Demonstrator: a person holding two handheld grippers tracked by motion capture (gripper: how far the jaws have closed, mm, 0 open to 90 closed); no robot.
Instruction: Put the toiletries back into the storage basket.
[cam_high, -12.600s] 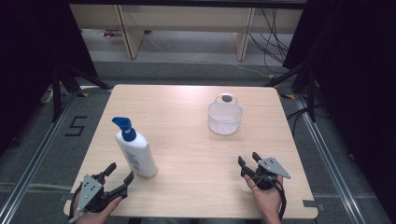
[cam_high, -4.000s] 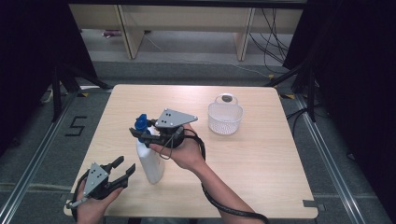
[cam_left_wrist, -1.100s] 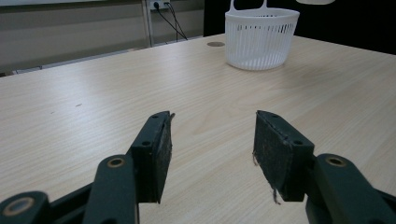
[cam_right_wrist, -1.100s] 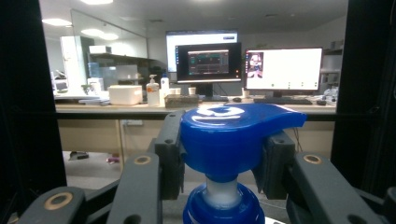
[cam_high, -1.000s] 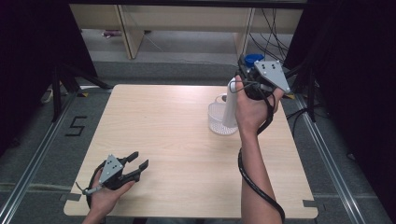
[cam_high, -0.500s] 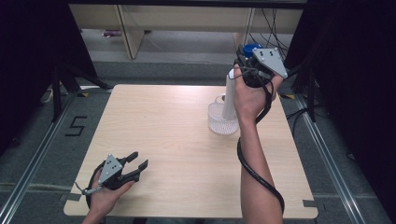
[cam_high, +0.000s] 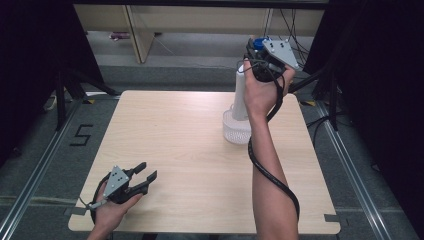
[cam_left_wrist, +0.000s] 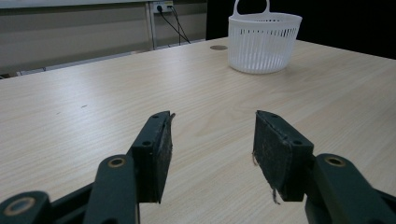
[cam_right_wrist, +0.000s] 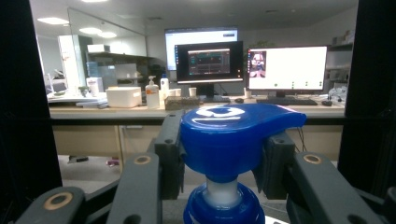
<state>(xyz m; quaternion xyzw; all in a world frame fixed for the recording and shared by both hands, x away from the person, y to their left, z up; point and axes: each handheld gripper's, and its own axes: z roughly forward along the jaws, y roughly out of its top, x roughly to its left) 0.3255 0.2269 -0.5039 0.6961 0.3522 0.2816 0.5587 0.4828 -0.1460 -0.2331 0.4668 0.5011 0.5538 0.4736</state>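
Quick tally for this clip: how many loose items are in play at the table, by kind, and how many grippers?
Pump bottle, white with a blue pump head: 1
White slatted basket: 1
Grippers: 2, the left gripper and the right gripper
Total: 4
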